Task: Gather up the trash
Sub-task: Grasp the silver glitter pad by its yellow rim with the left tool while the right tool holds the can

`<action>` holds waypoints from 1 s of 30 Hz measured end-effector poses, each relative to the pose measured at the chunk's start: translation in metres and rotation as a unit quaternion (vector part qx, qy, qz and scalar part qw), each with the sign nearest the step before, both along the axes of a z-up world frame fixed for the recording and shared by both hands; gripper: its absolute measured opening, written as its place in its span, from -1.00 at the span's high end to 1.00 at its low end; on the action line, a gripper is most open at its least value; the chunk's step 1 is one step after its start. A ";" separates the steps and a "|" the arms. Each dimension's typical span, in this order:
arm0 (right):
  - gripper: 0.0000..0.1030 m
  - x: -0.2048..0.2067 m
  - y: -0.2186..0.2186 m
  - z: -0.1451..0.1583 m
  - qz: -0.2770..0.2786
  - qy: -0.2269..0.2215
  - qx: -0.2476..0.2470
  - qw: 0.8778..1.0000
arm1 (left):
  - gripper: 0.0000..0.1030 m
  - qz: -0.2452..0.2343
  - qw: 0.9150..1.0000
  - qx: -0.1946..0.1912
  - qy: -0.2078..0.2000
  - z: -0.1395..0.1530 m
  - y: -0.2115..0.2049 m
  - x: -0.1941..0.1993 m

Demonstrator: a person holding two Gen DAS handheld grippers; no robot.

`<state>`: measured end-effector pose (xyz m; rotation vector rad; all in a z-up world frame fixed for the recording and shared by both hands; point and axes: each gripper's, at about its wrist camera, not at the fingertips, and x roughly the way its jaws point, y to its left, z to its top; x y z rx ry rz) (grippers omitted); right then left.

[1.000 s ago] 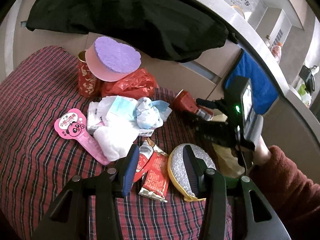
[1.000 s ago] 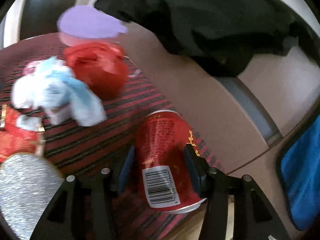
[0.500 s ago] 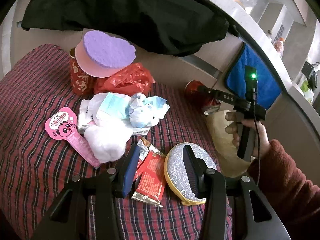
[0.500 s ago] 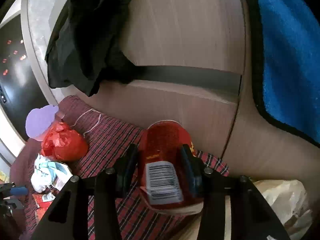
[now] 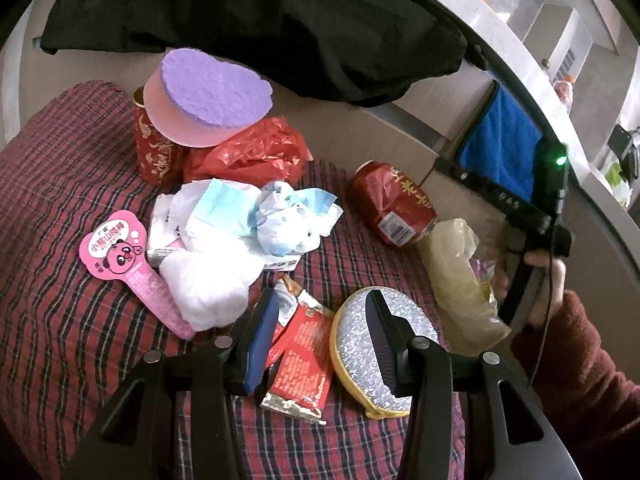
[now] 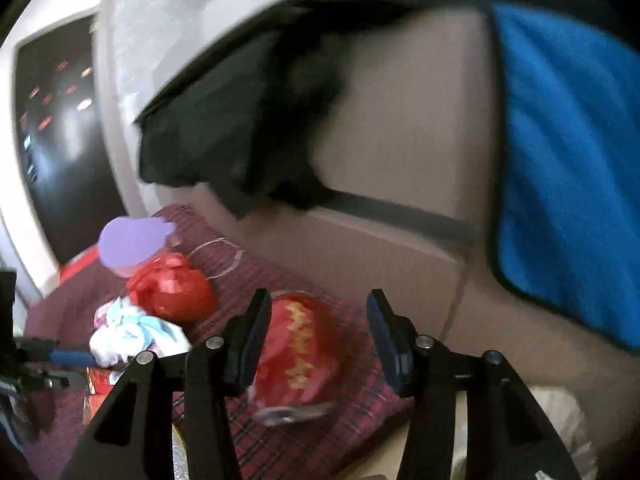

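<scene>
Here the right gripper [image 6: 316,334], low in its frame, is opening, pads clear of the red can [image 6: 298,354]; the left gripper [image 5: 322,332] hangs spread over a wrapper [image 5: 300,372].

- A red plaid cloth [image 5: 72,208] is covering the surface in the foreground, lying in soft folds.
- A beige cabinet front [image 6: 400,152] is standing behind it, with a dark horizontal gap [image 6: 400,210] running between its panels.
- A pale speckled countertop edge [image 5: 516,28] is curving above the cabinet.
- A black garment [image 5: 248,12] is hanging over that edge, draping down across the cabinet.
- A blue towel [image 5: 500,152] is hanging beside it over the same edge.
- A dark glossy panel [image 6: 60,152] is reflecting small red and white lights at the far left of the right wrist view.
- Daylight is brightening the upper right corner of the left wrist view, where bottles [image 5: 562,88] are standing on the counter.
</scene>
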<state>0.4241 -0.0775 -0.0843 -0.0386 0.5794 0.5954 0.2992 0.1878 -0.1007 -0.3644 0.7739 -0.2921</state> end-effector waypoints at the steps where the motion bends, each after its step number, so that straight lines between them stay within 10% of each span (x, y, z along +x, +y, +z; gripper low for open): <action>1: 0.07 0.004 -0.003 -0.005 -0.005 0.017 0.008 1.000 | 0.10 -0.001 1.000 -0.001 -0.001 0.001 0.000 0.000; 6: 0.05 0.018 0.012 -0.042 0.004 0.073 0.010 0.997 | 0.10 -0.005 1.000 0.003 -0.004 0.002 0.001 -0.003; 15: -0.03 0.021 0.035 -0.043 -0.008 0.038 -0.043 0.998 | 0.10 0.008 1.000 -0.006 -0.004 0.001 0.016 -0.003; 19: -0.03 0.002 0.009 -0.018 -0.033 -0.005 0.013 0.999 | 0.10 0.002 1.000 -0.007 0.003 -0.002 0.016 0.000; 30: -0.05 0.032 0.004 -0.061 -0.014 0.122 0.074 0.990 | 0.10 0.002 1.000 -0.014 0.001 0.002 0.017 0.004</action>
